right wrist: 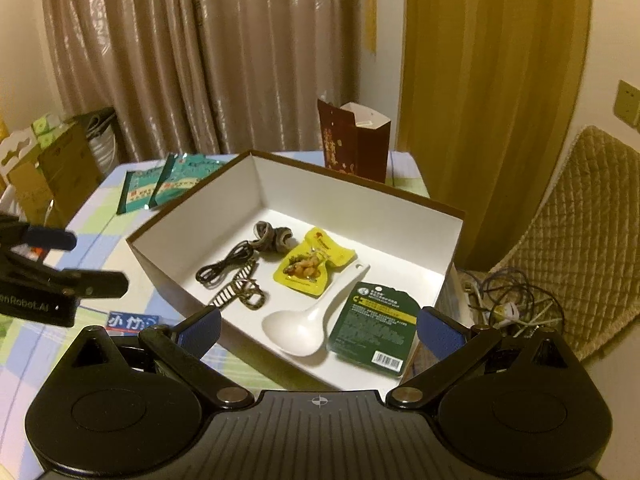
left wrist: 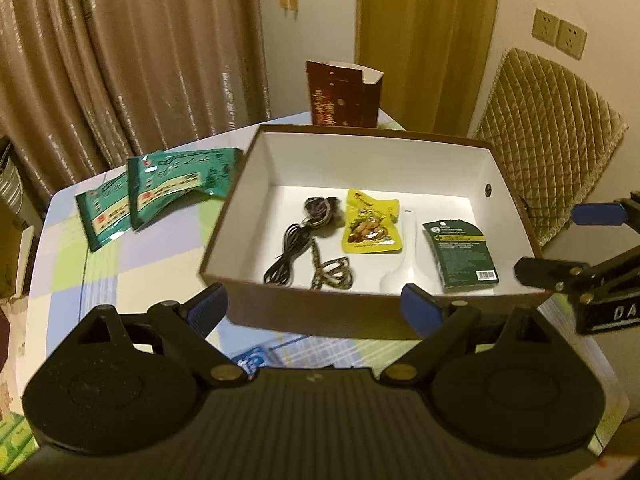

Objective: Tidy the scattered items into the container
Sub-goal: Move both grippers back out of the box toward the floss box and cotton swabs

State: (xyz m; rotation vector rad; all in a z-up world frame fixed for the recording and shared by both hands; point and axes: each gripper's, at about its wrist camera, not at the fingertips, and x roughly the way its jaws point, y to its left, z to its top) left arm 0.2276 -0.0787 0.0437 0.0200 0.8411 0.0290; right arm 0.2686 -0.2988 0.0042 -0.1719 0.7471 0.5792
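Observation:
A brown box with a white inside (left wrist: 256, 184) (right wrist: 360, 208) stands on the table. In it lie a black cable (left wrist: 286, 254) (right wrist: 222, 266), hair ties (left wrist: 320, 210) (right wrist: 274, 236), a patterned band (left wrist: 332, 276) (right wrist: 240, 294), a yellow snack pouch (left wrist: 370, 226) (right wrist: 314, 262), a white spoon (left wrist: 404, 272) (right wrist: 308, 326) and a dark green packet (left wrist: 464, 254) (right wrist: 374, 330). Two teal packets (left wrist: 160, 192) (right wrist: 168, 182) lie on the table left of the box. My left gripper (left wrist: 316, 310) is open and empty before the box's near wall. My right gripper (right wrist: 318, 330) is open and empty over the box's near right corner.
A dark red carton (left wrist: 344, 94) (right wrist: 354, 144) stands behind the box. A blue-labelled item (left wrist: 252, 360) (right wrist: 134, 322) lies on the checked tablecloth near the front. A quilted chair (left wrist: 548, 132) (right wrist: 576, 248) is at the right, with loose cables (right wrist: 508, 300) beside it. Cardboard boxes (right wrist: 52, 164) stand at the left.

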